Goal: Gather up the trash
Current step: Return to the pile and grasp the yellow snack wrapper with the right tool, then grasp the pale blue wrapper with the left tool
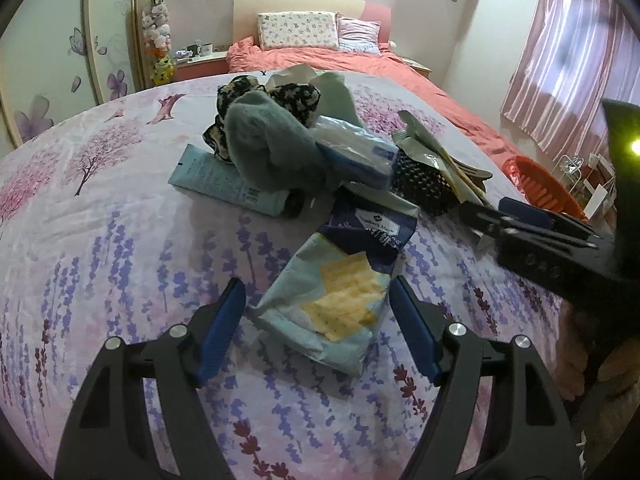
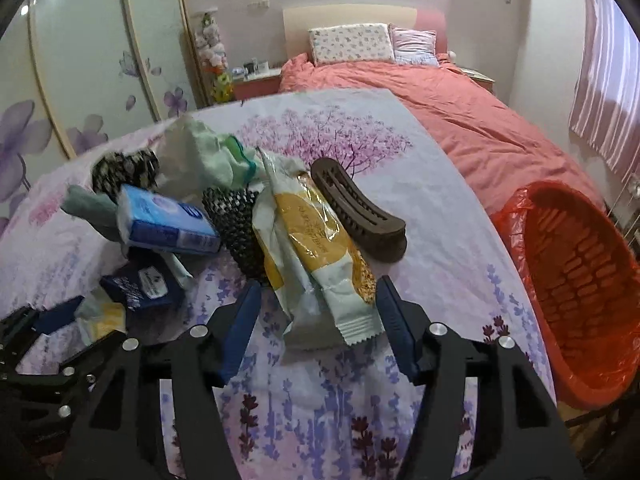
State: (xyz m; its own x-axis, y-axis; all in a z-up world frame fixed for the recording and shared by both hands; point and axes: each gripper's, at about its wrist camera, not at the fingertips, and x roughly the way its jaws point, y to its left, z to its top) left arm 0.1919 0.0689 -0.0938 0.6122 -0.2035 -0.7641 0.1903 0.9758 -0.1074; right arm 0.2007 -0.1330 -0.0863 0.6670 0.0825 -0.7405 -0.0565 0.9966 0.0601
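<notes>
— Where does your next piece of trash lie?

— Two pieces, one per tong. My left gripper [image 1: 318, 330] stands released astride the cracker packet [image 1: 340, 280], blue pads clear of it on both sides. Its long axis runs away from me, nearly along my fingers, slanting a little right at the far end, so a squeeze would land across its narrow width.

— And the right?

— My right gripper [image 2: 316, 320] is parted around the tail of the yellow snack wrapper [image 2: 316, 236]. The wrapper slants up and left from the jaws, its crimped end between my pads; I see no pad pressing it, so I call it unheld.

— Which hand is nearer the bin?

— The right. The red basket [image 2: 576, 264] with its red liner sits beyond the table edge, right of that gripper, well apart from the left.

— Count?

— One cracker packet, one yellow wrapper, one silvery torn wrapper [image 1: 424, 140], one tissue pack [image 2: 168, 224], one brown hair clip [image 2: 360, 212], one blue tube [image 1: 228, 184], one basket. The cloth pile I can't count.
</notes>
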